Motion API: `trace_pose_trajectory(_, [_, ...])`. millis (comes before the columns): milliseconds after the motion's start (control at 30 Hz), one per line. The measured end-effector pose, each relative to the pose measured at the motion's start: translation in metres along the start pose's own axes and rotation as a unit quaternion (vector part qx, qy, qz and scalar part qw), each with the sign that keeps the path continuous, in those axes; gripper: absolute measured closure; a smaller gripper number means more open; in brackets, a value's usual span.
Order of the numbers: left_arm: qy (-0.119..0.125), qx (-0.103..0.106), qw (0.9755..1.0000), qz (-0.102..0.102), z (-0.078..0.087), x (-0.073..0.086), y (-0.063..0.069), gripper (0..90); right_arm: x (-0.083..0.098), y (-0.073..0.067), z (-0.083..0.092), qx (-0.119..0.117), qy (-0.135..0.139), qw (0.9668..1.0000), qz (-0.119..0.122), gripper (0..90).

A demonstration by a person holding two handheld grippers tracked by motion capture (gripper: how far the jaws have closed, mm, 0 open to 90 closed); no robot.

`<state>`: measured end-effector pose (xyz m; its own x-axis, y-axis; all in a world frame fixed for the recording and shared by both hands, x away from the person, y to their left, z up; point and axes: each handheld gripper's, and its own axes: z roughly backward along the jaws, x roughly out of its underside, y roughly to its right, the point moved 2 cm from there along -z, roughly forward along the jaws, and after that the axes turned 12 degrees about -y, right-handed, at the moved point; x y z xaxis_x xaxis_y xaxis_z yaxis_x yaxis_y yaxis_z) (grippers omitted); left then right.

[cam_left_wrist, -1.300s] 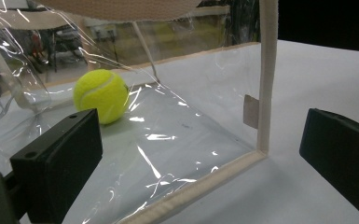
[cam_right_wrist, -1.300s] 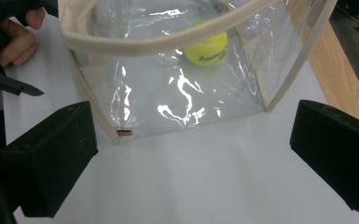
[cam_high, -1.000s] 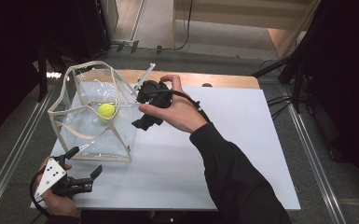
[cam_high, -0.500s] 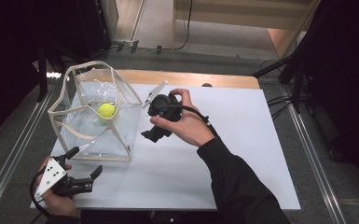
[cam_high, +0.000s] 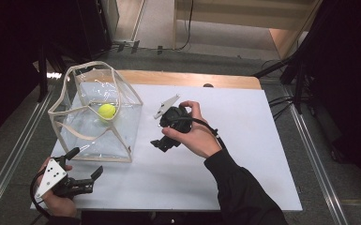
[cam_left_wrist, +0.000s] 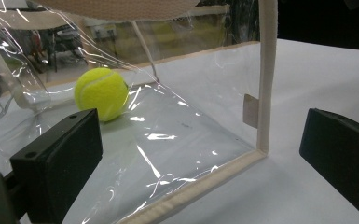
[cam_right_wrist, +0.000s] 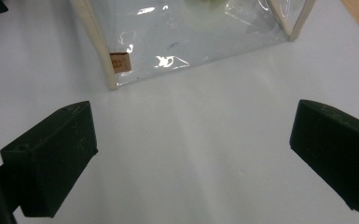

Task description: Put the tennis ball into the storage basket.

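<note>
Tennis ball (cam_high: 106, 111) sits inside the clear bag (cam_high: 122, 136) — both the left gripper (cam_high: 82, 176) and right gripper (cam_high: 161, 137) hang beside it, jaws apart and empty, likely because nothing needs holding.

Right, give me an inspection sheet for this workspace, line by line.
Surface: white table, bare around the bag.
Job's things: clear bag with beige trim, standing open; tennis ball inside on its floor.
Clutter: nothing seen.
Grippers: left gripper open, near the bag's front corner; right gripper open, empty, over the table beside the bag.
Cables: black cable looping over the right hand.
Surroundings: grey floor, metal rails, dark curtains.
</note>
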<state>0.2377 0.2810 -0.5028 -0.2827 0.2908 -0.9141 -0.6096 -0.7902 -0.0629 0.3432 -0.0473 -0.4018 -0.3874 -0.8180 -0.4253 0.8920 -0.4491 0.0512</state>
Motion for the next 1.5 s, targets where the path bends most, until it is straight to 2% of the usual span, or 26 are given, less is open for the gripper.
trace_pose_trajectory(333, [0.000,0.000,1.0000,0.000,0.000,0.000,0.000,0.0,0.021,0.000,-0.007,0.005,0.025,0.9997,-0.003,0.0])
trace_pose_trajectory(567, [0.000,0.000,1.0000,0.000,0.000,0.000,0.000,0.0,0.035,-0.001,-0.012,0.004,0.031,0.9993,-0.019,0.0])
trace_pose_trajectory(933, [0.000,0.000,1.0000,-0.001,0.000,0.000,0.000,0.0,0.059,-0.001,-0.018,0.005,0.051,0.9982,-0.031,0.0])
trace_pose_trajectory(1367, [-0.003,-0.001,1.0000,-0.003,0.000,0.000,0.000,0.0,0.089,0.002,-0.017,0.011,0.087,0.9943,-0.061,0.0])
trace_pose_trajectory(1500, [-0.003,-0.001,1.0000,-0.003,0.000,0.000,0.000,0.0,0.098,0.004,-0.017,0.014,0.099,0.9931,-0.061,0.0])
